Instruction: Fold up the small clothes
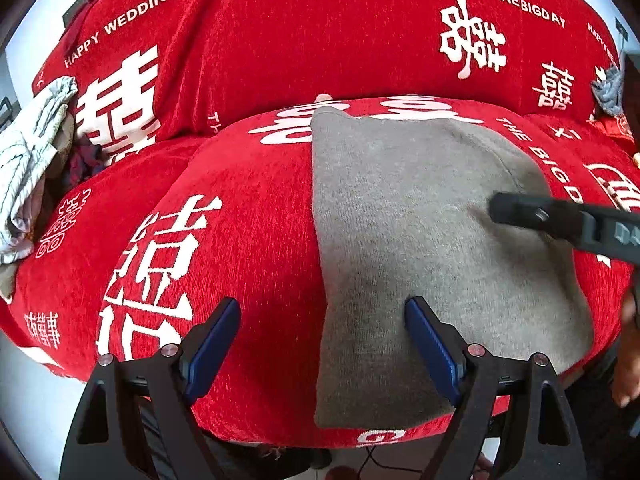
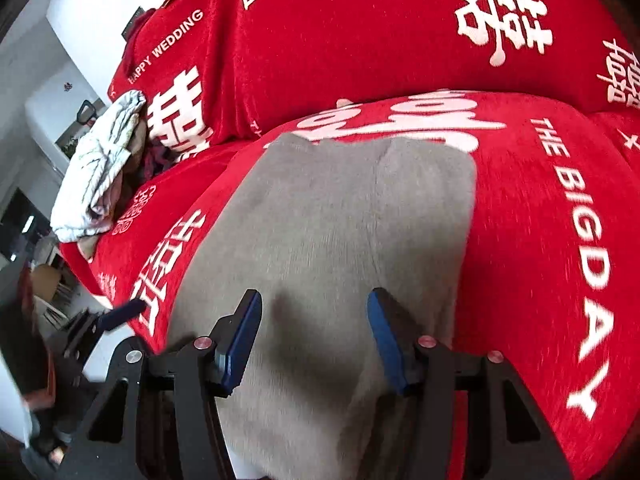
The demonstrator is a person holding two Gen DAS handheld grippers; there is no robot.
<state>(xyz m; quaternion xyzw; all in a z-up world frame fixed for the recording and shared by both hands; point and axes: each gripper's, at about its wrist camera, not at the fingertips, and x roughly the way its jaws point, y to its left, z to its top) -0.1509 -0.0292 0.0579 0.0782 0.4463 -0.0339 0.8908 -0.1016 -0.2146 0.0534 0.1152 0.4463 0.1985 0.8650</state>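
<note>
Red sofa cover [image 1: 248, 216] printed "HAPPY WEDDING", "THE BIG DAY", grey garment [image 1: 400, 240] flat, left tool [image 1: 324, 344], right tool [image 2: 314, 336] both released

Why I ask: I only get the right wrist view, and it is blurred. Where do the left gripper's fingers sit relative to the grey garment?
Observer: The left gripper is open and straddles the left edge of the grey garment. One finger is over the red cover, the other over grey cloth.
Operator: Does the garment reach the seat's front?
Observer: No, its near edge stops just short. A strip of red shows below it in the left wrist view.
Operator: Anything beyond my frame on the right?
Observer: Yes, a crumpled grey-blue cloth sits by the backrest at the far right edge.
</note>
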